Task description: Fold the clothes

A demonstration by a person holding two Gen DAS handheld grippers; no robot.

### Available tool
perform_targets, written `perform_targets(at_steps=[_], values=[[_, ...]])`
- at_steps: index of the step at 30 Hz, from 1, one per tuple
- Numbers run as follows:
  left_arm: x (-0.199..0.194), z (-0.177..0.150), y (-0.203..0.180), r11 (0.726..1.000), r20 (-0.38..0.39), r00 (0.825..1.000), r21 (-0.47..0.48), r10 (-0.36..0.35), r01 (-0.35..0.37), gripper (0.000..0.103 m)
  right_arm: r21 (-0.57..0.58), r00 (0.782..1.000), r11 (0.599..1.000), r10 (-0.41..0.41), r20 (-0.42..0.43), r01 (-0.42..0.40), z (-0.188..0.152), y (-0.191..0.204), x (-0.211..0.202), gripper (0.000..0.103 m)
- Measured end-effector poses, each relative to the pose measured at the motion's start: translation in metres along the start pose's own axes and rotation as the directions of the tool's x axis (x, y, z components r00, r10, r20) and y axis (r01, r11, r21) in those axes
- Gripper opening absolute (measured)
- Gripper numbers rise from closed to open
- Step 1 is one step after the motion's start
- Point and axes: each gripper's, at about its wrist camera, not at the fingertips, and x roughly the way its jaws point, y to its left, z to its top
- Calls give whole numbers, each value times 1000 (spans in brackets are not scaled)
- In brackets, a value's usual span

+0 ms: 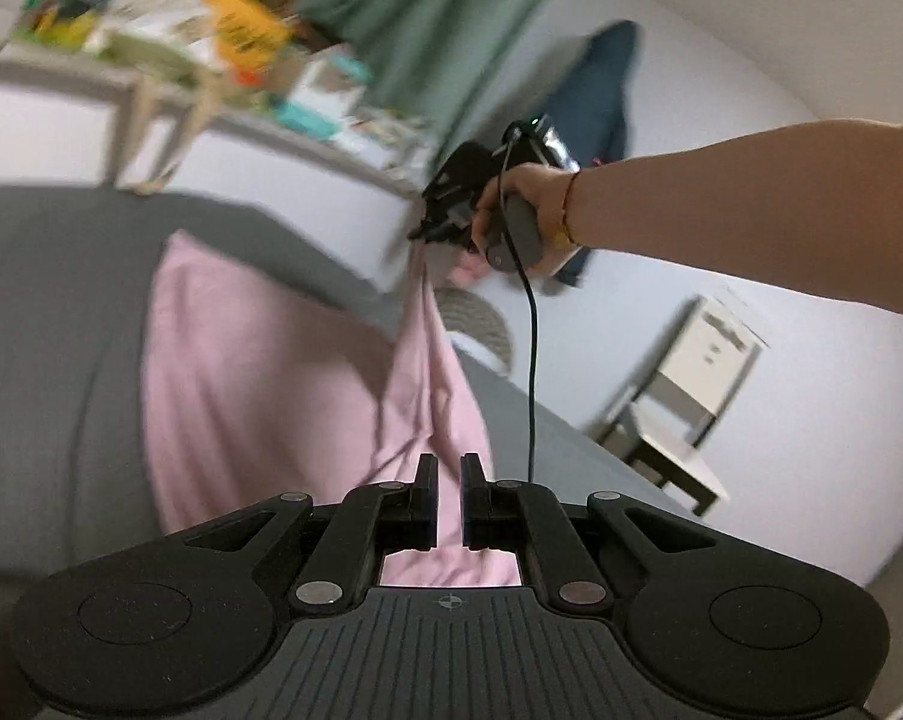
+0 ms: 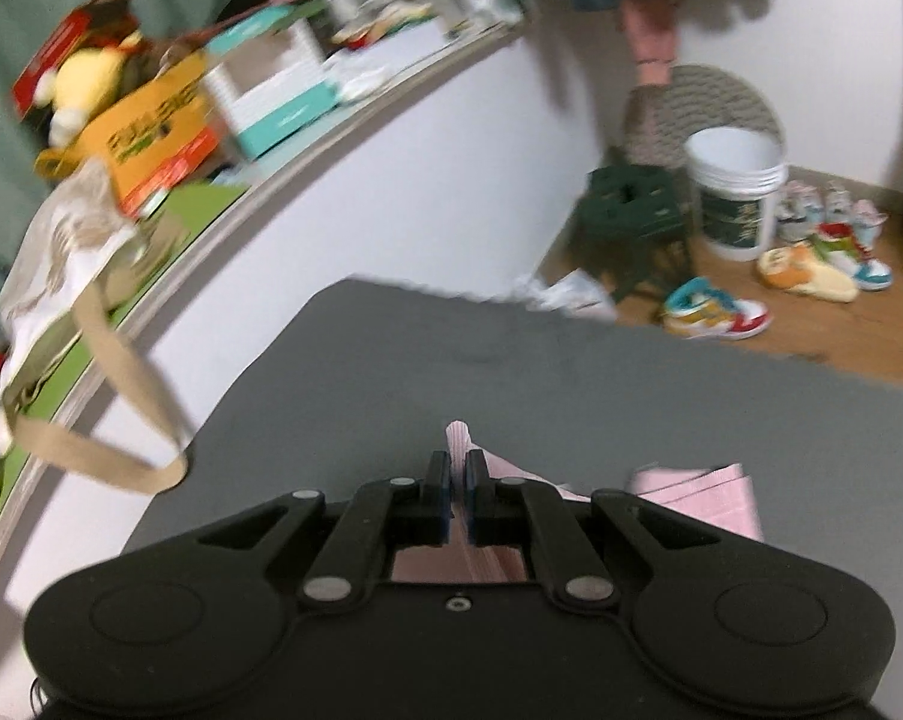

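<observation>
A pink garment (image 1: 259, 372) hangs stretched between both grippers above the grey bed (image 1: 43, 330). In the left wrist view, my left gripper (image 1: 449, 468) is shut on the near edge of the cloth. A hand holds my right gripper (image 1: 436, 234) higher up and farther away, and the pink cloth drops from its tips. In the right wrist view, my right gripper (image 2: 457, 462) is shut on a pink corner that pokes up between the fingers. More of the pink garment (image 2: 703, 492) shows to its right, over the grey bed (image 2: 451, 360). Both views are motion-blurred.
A cluttered shelf (image 1: 223, 30) with boxes and toys runs along the wall beyond the bed. A white chair (image 1: 691, 372) stands at the right. On the wooden floor past the bed are a white bucket (image 2: 736, 192), a green stool (image 2: 631, 210) and several shoes (image 2: 715, 306). A tote bag (image 2: 73, 264) hangs off the shelf.
</observation>
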Motion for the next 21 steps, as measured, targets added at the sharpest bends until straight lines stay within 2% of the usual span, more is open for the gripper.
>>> perform_targets(at_steps=[5,10,15,19,21], values=[[-1,-1,17,988,63,993,-121,101,-93,5,-45,997,998,32,-70,-35,-22,50,41,5],[-8,-2,39,955,75,982,-255,175,-151,5,-79,991,995,49,-126,-59,-38,88,76,5],[-2,-2,37,960,43,987,-241,157,-142,5,-150,989,987,36,-143,-57,-38,112,88,5],[-2,-2,30,965,34,986,-212,163,-152,5,-194,987,981,-49,-153,18,-35,111,92,7],[-2,1,27,964,15,984,-201,179,-172,7,-202,984,979,-49,-172,13,-34,105,87,12]])
